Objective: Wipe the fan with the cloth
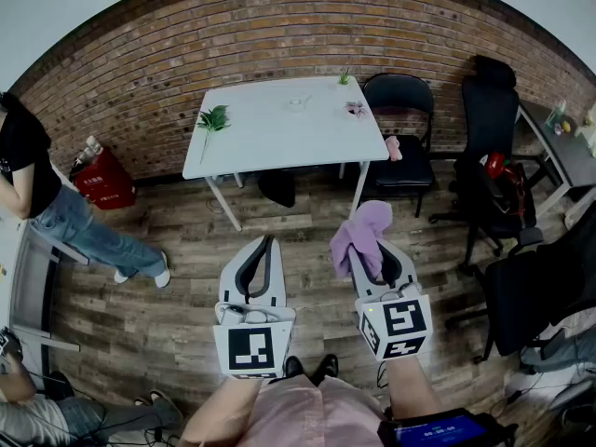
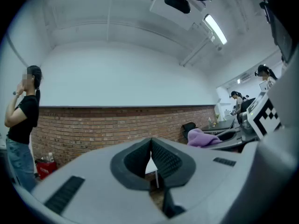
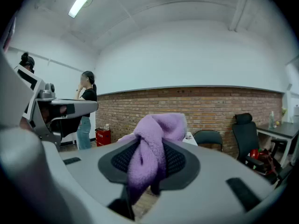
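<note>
A purple cloth (image 1: 361, 231) is bunched between the jaws of my right gripper (image 1: 365, 254), which is shut on it; the cloth sticks out past the tips. In the right gripper view the cloth (image 3: 156, 136) fills the gap of the right gripper (image 3: 152, 160). My left gripper (image 1: 266, 242) is held level beside it, shut, with nothing between its pads (image 2: 161, 155). Both hang over the wooden floor, short of a white table (image 1: 270, 142). I cannot make out a fan; the small items on the table are too small to tell.
A green sprig (image 1: 212, 119) lies on the table's left side. A black chair (image 1: 402, 138) stands at its right end, with office chairs (image 1: 489, 128) and a desk (image 1: 568, 152) further right. A person (image 1: 56, 203) and a red box (image 1: 102, 180) are at the left by the brick wall.
</note>
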